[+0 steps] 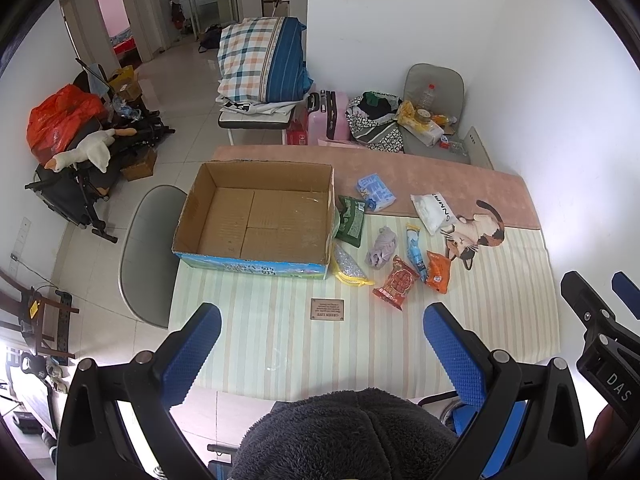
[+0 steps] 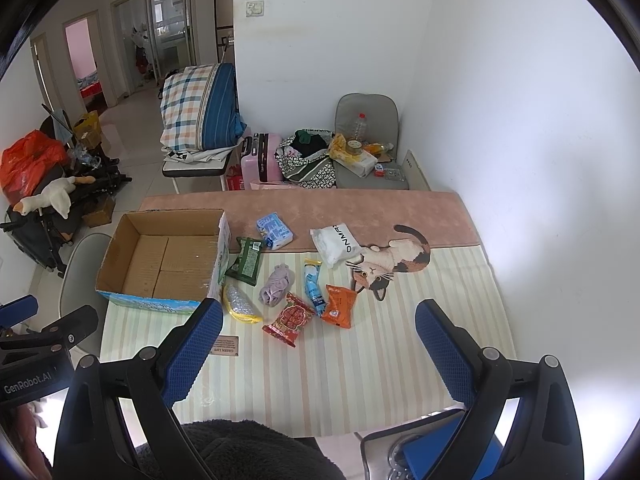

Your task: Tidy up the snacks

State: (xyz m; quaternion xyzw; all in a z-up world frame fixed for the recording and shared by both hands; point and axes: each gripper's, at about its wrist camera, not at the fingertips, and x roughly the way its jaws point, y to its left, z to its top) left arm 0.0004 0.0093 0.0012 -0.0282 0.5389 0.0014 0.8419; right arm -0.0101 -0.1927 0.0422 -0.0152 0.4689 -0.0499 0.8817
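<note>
In the left wrist view, the left gripper (image 1: 322, 334) is held above the near edge of the table (image 1: 500, 320), with its jaws spread wide and nothing between them. The blue pads (image 1: 192, 354) touch no object. The cardboard box (image 1: 256, 216) stands open on the table, its inside bare. All snacks lie to the right of the box: a green packet (image 1: 351, 220) and a silver-yellow packet (image 1: 349, 267) just beside its right wall, then a purple pouch (image 1: 382, 247), a red packet (image 1: 397, 283), a blue stick packet (image 1: 416, 252) and an orange packet (image 1: 437, 272). A light blue packet (image 1: 376, 192) and a white bag (image 1: 434, 210) lie farther from the box.

In the right wrist view, the right gripper (image 2: 319, 330) also hangs over the table, jaws wide apart and holding nothing. Its left pad (image 2: 196, 350) is seen in front of the near right corner of the box (image 2: 160, 256). The snacks lie right of the box, well apart from both pads.
</note>
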